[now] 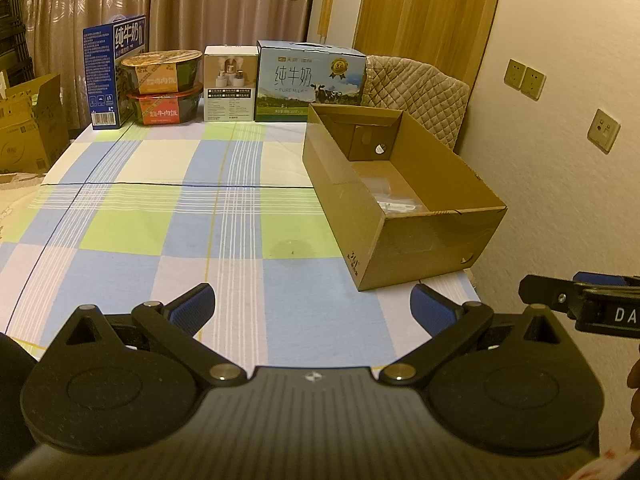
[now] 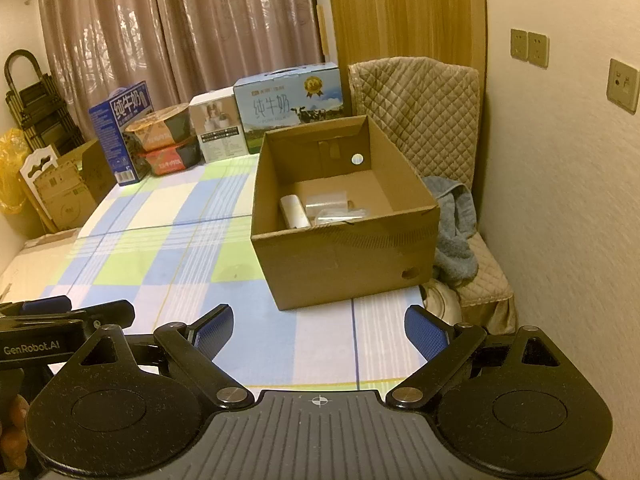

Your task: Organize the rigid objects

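Cardboard box (image 2: 344,216) sits at counter (image 2: 224,248) edge; our left gripper (image 1: 312,308) and right gripper (image 2: 319,330), both spread, empty, near it: careless loading may shove it off.

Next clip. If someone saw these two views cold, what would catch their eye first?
Probably the open cardboard box on the right side of the checked tablecloth, with a white roll and clear bags inside. Next, the row along the far edge: two milk cartons, a white box and two stacked bowls. Both grippers, left and right, stand open and empty nearest the camera.
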Motion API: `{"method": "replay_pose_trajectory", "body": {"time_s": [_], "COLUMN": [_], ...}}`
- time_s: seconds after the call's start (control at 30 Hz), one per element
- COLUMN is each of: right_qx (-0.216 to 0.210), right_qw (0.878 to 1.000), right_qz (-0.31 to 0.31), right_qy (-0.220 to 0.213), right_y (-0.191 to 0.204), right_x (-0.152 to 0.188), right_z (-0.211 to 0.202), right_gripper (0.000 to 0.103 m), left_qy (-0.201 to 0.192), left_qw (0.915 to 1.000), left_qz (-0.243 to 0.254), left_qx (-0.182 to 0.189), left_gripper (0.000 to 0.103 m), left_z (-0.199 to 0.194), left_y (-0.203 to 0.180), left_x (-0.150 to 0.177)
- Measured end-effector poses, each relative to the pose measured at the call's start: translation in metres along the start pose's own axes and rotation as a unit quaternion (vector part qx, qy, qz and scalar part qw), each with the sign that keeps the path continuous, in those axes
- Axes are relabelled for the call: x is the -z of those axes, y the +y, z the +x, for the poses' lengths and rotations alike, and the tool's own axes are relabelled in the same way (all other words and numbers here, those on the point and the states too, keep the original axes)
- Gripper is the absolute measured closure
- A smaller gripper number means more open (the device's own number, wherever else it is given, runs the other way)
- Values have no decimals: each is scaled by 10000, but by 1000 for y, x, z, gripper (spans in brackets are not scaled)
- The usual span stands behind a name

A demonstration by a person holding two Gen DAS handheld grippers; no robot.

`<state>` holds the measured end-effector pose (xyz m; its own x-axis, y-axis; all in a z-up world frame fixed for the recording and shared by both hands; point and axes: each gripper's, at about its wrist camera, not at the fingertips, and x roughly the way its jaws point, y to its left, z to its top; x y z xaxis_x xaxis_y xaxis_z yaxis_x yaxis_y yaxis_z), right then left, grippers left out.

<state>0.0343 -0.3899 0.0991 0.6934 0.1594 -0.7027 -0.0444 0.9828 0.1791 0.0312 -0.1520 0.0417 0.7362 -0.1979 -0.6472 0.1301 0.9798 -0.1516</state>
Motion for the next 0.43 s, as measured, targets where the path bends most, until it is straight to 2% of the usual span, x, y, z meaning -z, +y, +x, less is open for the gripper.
{"method": "replay_pose_trajectory", "body": {"time_s": [0.27,0.43], "right_qx": [-2,-7], "right_qw": [10000,10000], "right_qz": [2,-20], "right_qy": [2,13], "right_y": [0,1], "right_x": [0,1], "right_z": [0,0], "right_gripper": [13,13], "left_qy": [8,-182], "left_qw": [10000,9998], "left_qz": [-11,-7], "left_qx": [62,121], "left_gripper": [1,1], "left_z": [-1,-6], "left_y": [-1,-1], "left_x": [-1,-3]}}
